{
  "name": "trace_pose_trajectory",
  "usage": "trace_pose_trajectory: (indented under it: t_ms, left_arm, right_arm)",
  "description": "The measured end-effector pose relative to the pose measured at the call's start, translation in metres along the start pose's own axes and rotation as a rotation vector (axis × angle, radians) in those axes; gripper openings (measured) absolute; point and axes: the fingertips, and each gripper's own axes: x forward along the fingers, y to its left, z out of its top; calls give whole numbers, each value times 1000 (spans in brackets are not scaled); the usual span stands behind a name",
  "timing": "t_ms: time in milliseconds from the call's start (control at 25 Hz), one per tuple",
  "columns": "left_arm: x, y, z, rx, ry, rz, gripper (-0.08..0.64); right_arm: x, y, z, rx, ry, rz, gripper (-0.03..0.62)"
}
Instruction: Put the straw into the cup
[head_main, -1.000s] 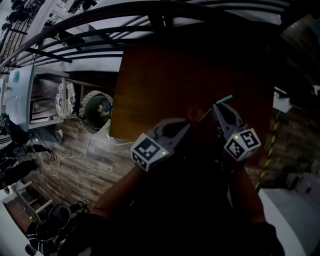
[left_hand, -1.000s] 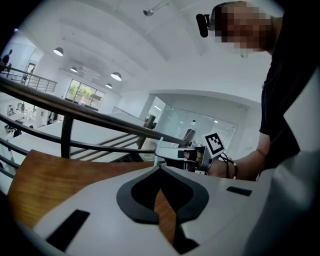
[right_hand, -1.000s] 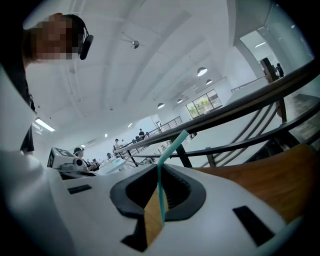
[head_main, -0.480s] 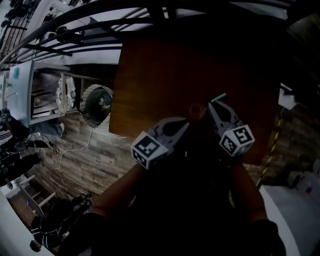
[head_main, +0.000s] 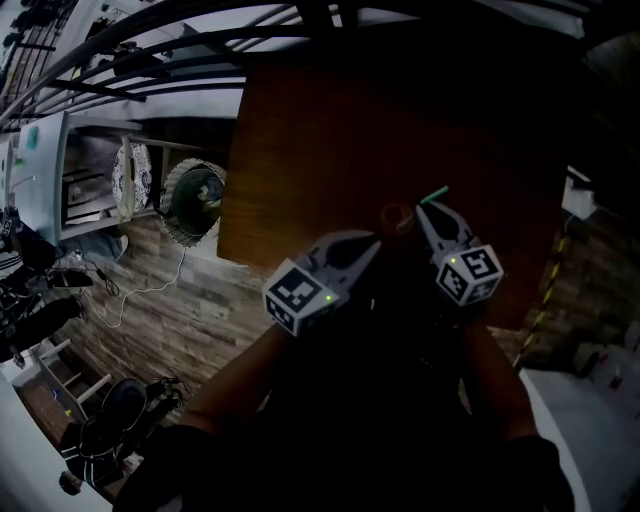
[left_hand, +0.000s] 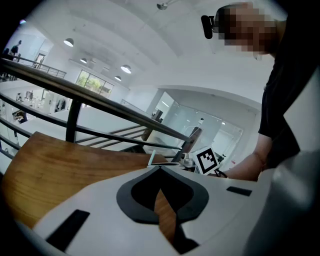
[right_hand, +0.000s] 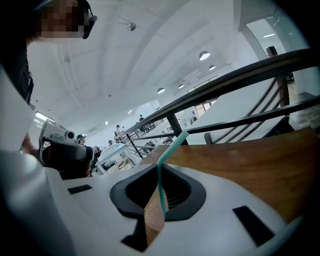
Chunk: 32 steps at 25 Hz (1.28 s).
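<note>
— Right gripper (right_hand: 159, 166) first: what is found between its jaws?
— They are clamped on the straw (right_hand: 173, 148). It is pinched upright between the pads, and its teal upper part is bent off to the upper right past the tips.
— And the left gripper (left_hand: 160, 168)?
— Its jaws are brought together at the tips and nothing is held. Only a strip of wood is seen through the slit below them.
— How are the two placed in the head view?
— They are held side by side over the near part of the table (head_main: 330, 140), with their tips angled toward each other.
— Where is the cup (head_main: 397, 217) found?
— It is seen standing on the table just beyond the tips, between them and closer to the right gripper. The straw's teal end is seen just right of the cup, slanting up and away from it. Whether the lower end is over the cup's mouth cannot be told, since that part is too dark.
— What is seen farther off?
— A dark railing (right_hand: 250, 80) is run along the table's far side, and a wood-plank floor (head_main: 200, 330) is seen at the left.
</note>
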Motion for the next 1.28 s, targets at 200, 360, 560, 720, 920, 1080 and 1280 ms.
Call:
trace_pose_trajectory:
  t_ms: [200, 360, 560, 720, 920, 1080, 1280]
  left_arm:
    - [0, 0, 2, -10, -10, 5, 11]
    - [2, 0, 1, -14, -15, 8, 11]
    - [-2, 1, 3, -14, -18, 7, 11]
    - [-4, 0, 1, -12, -20, 10, 11]
    - [-12, -3, 4, -8, -24, 14, 11]
    - [-16, -8, 5, -3, -30, 18, 11]
    - [-20, -17, 2, 10, -33, 24, 11]
  right_arm:
    - [8, -4, -13, 1, 41, -5, 34]
    - [9, -8, -22, 1, 66, -15, 34]
    - [12, -7, -29, -11, 87, -27, 35]
    - [12, -8, -28, -16, 79, -38, 35]
    - [13, -4, -30, -23, 102, -41, 35]
    - [11, -1, -34, -19, 115, -41, 71]
    - [4, -2, -40, -22, 128, -55, 92]
